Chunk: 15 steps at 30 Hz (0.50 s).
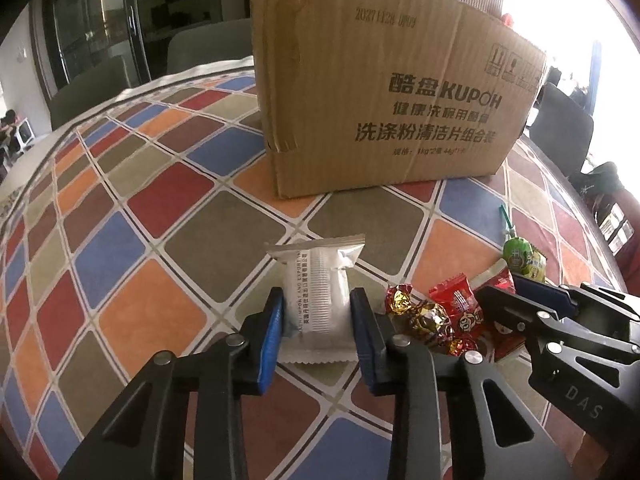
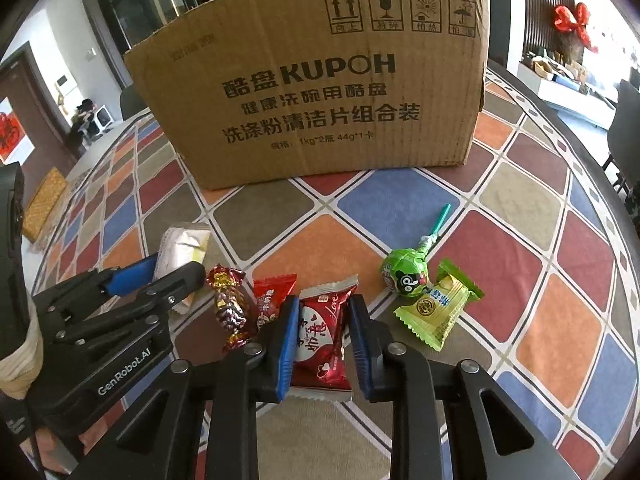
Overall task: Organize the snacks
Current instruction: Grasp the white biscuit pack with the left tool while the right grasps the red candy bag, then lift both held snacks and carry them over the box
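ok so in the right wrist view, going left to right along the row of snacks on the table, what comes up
silver packet in the left gripper → gold foil candy → small red packet → red heart packet in the right gripper → green lollipop → green packet

Home dining room: patterned tablecloth [image 2: 400, 200], chairs [image 1: 564, 128], glass cabinet [image 1: 96, 24].

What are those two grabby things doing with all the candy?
Someone is tidying snacks on a colorful checked table. The left tool is squeezing a silver snack packet, and the right tool is squeezing a red heart packet. Both packets look to be still on the table. A gold-wrapped candy, a green lollipop and a green packet wait nearby, before a big cardboard box.
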Tool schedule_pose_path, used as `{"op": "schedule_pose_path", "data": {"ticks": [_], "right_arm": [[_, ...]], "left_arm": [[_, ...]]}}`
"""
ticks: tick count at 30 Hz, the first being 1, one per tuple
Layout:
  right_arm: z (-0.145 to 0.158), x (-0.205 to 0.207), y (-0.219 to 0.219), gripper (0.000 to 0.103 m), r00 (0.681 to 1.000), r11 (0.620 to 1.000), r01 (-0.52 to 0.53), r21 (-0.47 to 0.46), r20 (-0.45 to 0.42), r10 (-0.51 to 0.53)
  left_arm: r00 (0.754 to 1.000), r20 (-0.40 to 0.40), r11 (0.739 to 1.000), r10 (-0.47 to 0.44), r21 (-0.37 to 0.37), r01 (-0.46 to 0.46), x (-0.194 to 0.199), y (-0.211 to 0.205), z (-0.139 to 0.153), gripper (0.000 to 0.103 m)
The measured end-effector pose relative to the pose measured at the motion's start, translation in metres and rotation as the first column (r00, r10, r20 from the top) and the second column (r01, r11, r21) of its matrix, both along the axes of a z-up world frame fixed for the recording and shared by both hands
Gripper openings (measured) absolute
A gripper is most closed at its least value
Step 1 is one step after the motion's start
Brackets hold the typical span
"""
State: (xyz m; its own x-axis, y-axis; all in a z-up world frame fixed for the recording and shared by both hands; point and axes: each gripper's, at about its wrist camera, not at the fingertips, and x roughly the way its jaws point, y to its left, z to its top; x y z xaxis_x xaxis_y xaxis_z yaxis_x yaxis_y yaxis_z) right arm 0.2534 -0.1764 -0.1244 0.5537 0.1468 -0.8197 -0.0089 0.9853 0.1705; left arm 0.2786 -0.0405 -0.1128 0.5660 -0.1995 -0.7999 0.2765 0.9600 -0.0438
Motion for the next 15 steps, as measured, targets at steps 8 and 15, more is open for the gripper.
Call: {"op": "schedule_pose_path", "data": {"ticks": [8,15], "right_arm": [[0.012,-0.004,-0.001,0.025,0.999,1.0,-0.012,0.006,0.033,0.012],[0.015,-0.007,-0.001,0.024,0.998,1.0,-0.02,0.017,0.054,0.019]], "left_arm": [[1.0,0.026,1.0,0.006,-0.029,-0.005,-0.011,0.003,0.016,0.033],[0.999,0.047,0.998,0.01,-0.056,-0.008,-0.021,0.004,0.03,0.033]]}}
